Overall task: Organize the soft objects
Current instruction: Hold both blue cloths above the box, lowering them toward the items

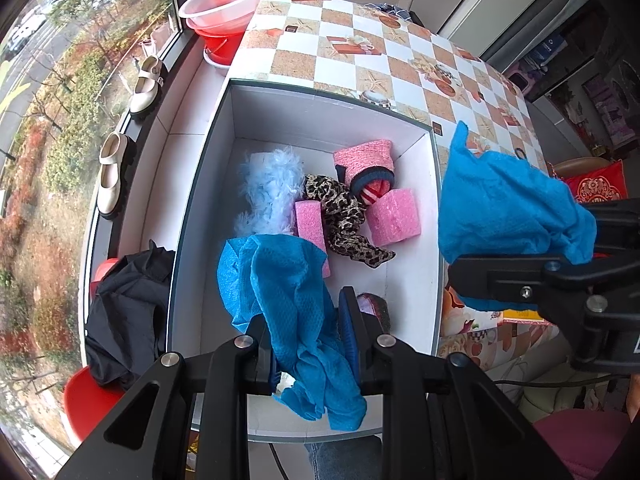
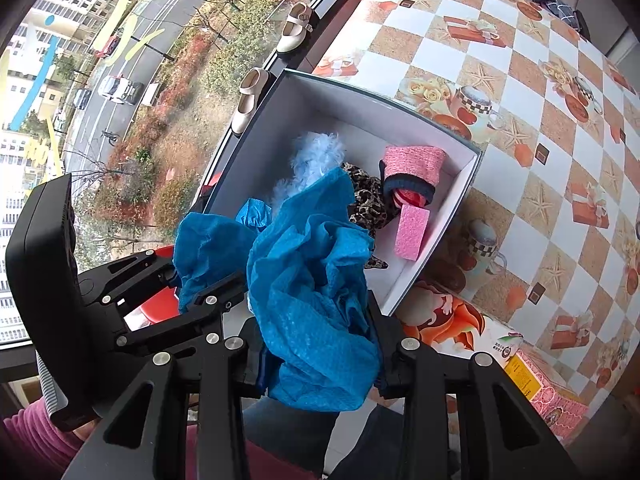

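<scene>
My left gripper (image 1: pixel 308 320) is shut on a blue waffle cloth (image 1: pixel 288 280) that hangs over the near end of a white open box (image 1: pixel 224 152). My right gripper (image 2: pixel 316 320) is shut on a second, bunched blue cloth (image 2: pixel 312 280), held over the box's near right corner (image 2: pixel 404 280). In the left wrist view that cloth (image 1: pixel 500 200) hangs apart from the first, to the right of the box. Inside the box lie a pale blue feather boa (image 1: pixel 272 184), a leopard-print scarf (image 1: pixel 344 216), a pink knit piece (image 1: pixel 368 158) and two pink sponges (image 1: pixel 394 216).
The box stands at the edge of a table with a checkered cloth (image 1: pixel 360 56). Red and pink basins (image 1: pixel 228 4) are stacked beyond it. Two cream shoes (image 1: pixel 148 88) sit on the window sill. A black garment (image 1: pixel 124 312) lies on a red chair. A pink carton (image 2: pixel 540 392) is at the near right.
</scene>
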Motion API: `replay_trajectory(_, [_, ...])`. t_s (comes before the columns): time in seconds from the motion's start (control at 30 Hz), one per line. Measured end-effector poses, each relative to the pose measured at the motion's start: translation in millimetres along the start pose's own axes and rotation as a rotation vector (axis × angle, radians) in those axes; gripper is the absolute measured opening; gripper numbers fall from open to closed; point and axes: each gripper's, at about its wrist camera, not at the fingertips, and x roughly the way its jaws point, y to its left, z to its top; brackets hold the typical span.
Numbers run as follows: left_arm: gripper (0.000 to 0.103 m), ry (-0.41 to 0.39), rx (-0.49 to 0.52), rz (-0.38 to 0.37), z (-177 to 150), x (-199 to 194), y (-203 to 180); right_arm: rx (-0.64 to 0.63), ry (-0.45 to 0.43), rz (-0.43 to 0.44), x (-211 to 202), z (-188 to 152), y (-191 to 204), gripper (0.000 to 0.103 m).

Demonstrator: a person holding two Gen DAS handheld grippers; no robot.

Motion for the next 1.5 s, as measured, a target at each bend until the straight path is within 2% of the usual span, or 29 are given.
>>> replay_trajectory(1.5, [0.027, 0.011, 0.013, 0.009, -8.2, 1.6, -5.9, 0.000, 0.004, 0.000, 7.0, -5.1, 0.8, 0.038])
